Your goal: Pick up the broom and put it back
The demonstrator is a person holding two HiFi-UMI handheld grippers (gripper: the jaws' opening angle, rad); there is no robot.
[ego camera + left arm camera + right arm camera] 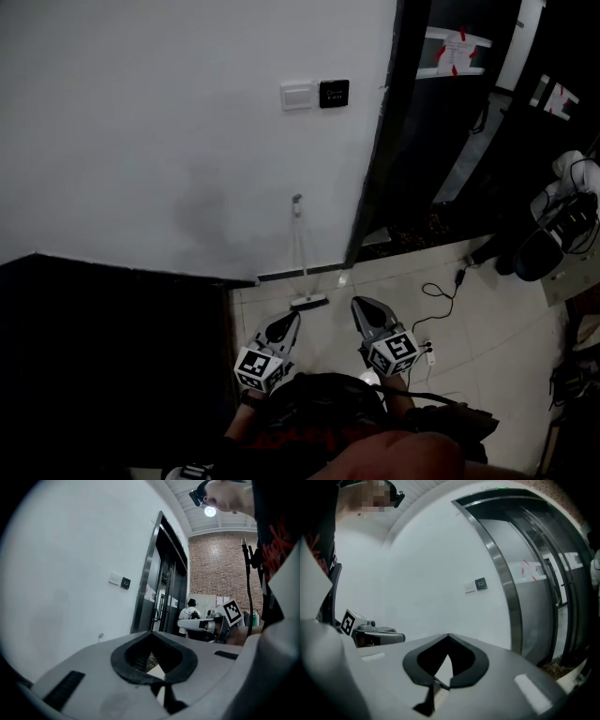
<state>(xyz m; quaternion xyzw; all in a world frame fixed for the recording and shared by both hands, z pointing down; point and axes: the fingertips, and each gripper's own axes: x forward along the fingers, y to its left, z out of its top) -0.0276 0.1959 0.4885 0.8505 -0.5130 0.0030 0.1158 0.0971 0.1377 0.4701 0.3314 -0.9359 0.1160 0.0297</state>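
Broom: the broom (302, 253) stands upright against the white wall (159, 122), its handle top against the wall and its flat head on the tiled floor (478, 328).
Broom and claws: it is just ahead of both claws, roughly between them in the head view, and neither touches it.
Left claw: the left claw (284, 328) has its jaws pressed together tip to tip, with nothing between them. It points towards the wall.
Right claw: the right claw (368, 317) also has its jaws drawn together and holds nothing. It is level with the left one and near it.
Wall fittings: a white switch (296, 95) and a black panel (334, 93) sit side by side, high above the broom.
Right side: a dark metal door frame (380, 150).
Floor: a thin black cable (448, 287) lies on the tiles, right of the claws.
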